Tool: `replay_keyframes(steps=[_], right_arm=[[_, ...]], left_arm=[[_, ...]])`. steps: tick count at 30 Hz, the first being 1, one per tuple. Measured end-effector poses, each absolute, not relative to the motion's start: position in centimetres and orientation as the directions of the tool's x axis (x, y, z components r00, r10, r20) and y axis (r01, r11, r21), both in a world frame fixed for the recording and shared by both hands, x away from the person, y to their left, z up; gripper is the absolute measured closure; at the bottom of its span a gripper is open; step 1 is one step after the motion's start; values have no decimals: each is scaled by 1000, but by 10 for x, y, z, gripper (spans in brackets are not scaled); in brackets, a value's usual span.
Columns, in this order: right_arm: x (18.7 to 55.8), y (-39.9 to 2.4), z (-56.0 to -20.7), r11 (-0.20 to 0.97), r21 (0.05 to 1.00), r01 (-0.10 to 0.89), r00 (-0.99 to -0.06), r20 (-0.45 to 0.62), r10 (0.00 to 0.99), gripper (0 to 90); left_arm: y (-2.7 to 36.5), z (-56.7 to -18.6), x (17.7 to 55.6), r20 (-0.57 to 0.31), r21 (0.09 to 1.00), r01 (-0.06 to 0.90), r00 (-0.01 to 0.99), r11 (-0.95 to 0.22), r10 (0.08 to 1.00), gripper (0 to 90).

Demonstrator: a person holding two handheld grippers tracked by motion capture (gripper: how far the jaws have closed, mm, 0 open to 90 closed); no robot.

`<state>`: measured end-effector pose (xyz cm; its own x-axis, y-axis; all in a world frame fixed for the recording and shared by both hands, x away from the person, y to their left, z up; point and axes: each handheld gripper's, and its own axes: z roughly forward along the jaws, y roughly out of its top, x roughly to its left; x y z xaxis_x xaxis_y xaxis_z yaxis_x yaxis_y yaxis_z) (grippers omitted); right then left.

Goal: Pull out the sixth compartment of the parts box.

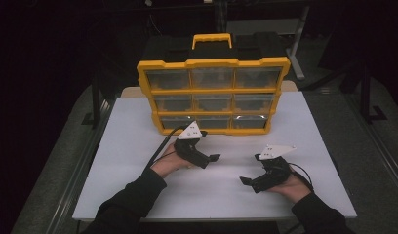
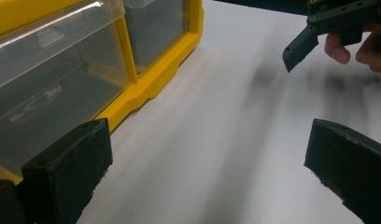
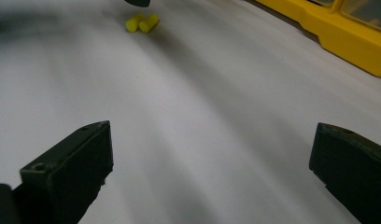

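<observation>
- Yellow hard-plastic drawer organiser (image 1: 212,92), boxy, nine clear drawers, stands upright at the white tabletop's (image 1: 129,146) far side
- Two small yellow cylinders (image 3: 142,23), smooth and stubby, touch each other in front of the organiser
- Left tool (image 1: 209,157) released, just before the organiser's bottom row
- Right tool (image 1: 250,181) released, nearer the person

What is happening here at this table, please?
A person sits at a white table and holds a two-jaw gripper in each hand. Both the left gripper and the right gripper are open and hold nothing. A yellow organizer with clear drawers stands upright at the far side; the left gripper is close to its bottom row. Two small yellow pieces lie on the table ahead of the right gripper. No drawer looks pulled out.
</observation>
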<state>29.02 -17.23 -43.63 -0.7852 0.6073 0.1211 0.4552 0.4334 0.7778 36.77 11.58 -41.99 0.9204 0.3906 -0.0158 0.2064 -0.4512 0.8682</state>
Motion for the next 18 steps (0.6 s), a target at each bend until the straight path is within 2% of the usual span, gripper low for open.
replay_keyframes(steps=[11,18], right_arm=[[290,-172,-437,433,780,451,-788,121,604,0],[290,-173,-436,430,782,451,-787,122,605,0]], left_arm=[[119,-418,368,20,878,172,919,-447,393,1],[118,-418,367,73,870,131,919,-475,387,1]])
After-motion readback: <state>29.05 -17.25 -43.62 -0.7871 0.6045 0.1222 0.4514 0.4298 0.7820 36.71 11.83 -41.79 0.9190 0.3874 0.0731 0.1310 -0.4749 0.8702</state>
